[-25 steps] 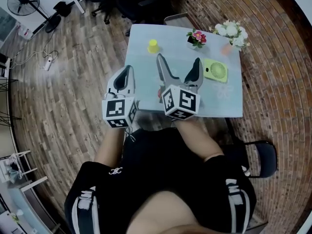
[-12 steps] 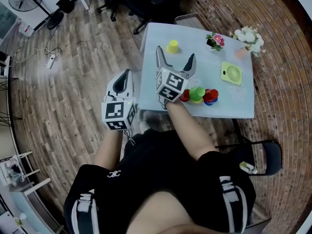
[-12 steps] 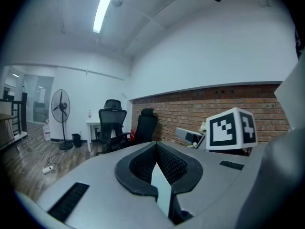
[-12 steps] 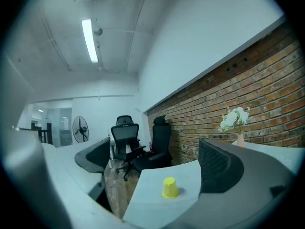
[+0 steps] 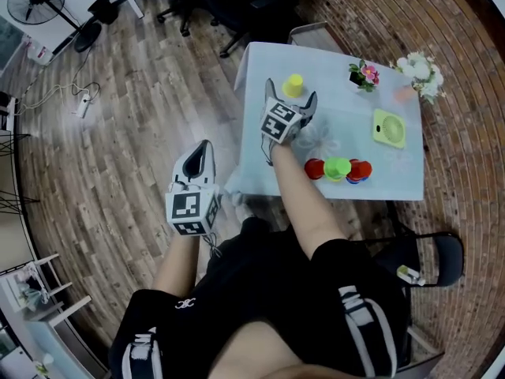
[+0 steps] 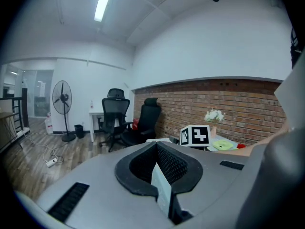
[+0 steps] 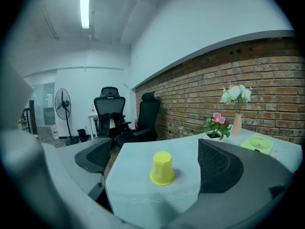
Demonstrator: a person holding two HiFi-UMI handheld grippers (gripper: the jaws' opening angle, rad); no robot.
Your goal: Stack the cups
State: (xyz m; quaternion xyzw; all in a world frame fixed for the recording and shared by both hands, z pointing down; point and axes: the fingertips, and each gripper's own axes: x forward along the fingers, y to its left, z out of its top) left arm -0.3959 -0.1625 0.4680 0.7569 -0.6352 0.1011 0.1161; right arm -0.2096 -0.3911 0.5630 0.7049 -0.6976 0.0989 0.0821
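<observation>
An upside-down yellow cup (image 5: 293, 84) stands near the far left corner of the pale blue table (image 5: 260, 164). My right gripper (image 5: 291, 95) is open, one jaw on each side of the cup and just short of it. The right gripper view shows the yellow cup (image 7: 162, 168) ahead between the open jaws of the right gripper (image 7: 153, 151), untouched. A row of red and green cups (image 5: 338, 168) lies near the table's front edge. My left gripper (image 5: 203, 145) hangs off the table, over the wooden floor. In its own view the left gripper (image 6: 159, 175) has its jaws together, holding nothing.
A potted pink flower (image 5: 364, 75), a vase of white flowers (image 5: 417, 68) and a small green fan (image 5: 390, 127) stand on the table's far and right side. A black chair (image 5: 430, 251) is at the near right corner. Office chairs (image 7: 110, 111) stand beyond the table.
My right gripper has reached forward across the table, from near the front edge to the yellow cup. The left gripper has stayed over the floor at the left.
</observation>
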